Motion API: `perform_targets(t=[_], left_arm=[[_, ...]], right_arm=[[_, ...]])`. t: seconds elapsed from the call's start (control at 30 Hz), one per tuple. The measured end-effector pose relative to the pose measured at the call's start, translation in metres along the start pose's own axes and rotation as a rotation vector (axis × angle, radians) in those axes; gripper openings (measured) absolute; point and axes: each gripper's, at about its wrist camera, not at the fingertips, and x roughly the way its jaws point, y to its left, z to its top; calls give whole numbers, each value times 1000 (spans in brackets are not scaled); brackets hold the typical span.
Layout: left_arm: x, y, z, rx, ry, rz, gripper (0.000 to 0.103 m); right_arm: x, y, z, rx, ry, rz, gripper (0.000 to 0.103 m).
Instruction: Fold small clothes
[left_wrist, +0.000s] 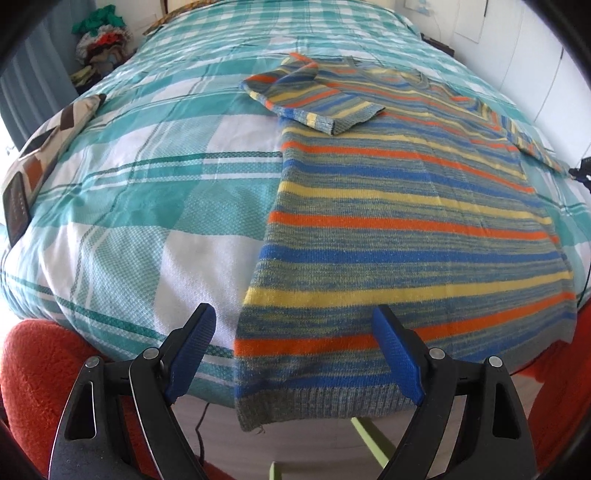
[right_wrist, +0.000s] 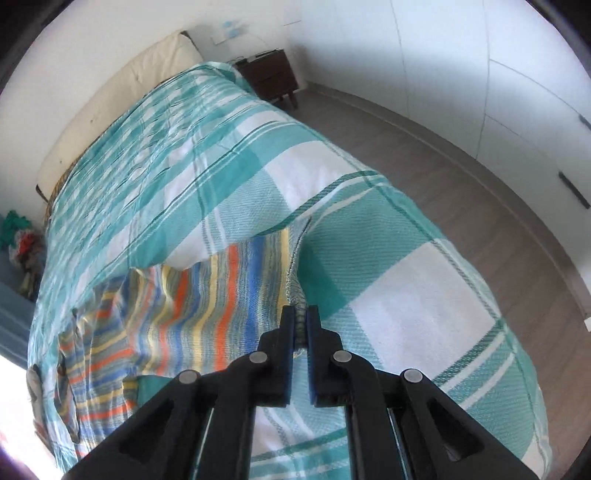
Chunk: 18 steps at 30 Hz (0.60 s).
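Right, right gripper (right_wrist: 301, 325) is clamping the sweater (right_wrist: 207, 295) edge, starting a side fold. Left gripper (left_wrist: 291, 354) is hanging released over the hem (left_wrist: 317, 400) at the bed (left_wrist: 147, 192) edge; next it needs to pinch there. Only the left view is showing the sleeve (left_wrist: 306, 99) folded in; only the right is showing the nightstand (right_wrist: 271, 79).

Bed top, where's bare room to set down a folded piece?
Free: the checked bedspread between the striped sweater and the patterned cushion, and the stretch beyond the sweater toward the headboard. Crowded: the near edge, where the sweater's hem hangs over and the right hand-held gripper pinches its edge.
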Motion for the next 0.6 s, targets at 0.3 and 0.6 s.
perform_targets(t=[0.3, 0.6], left_arm=[[5, 4, -1, -10, 19, 6, 88], [7, 3, -1, -9, 24, 9, 88]], right_arm=[[17, -22, -25, -23, 67, -137, 5], [13, -27, -19, -61, 97, -15, 19]])
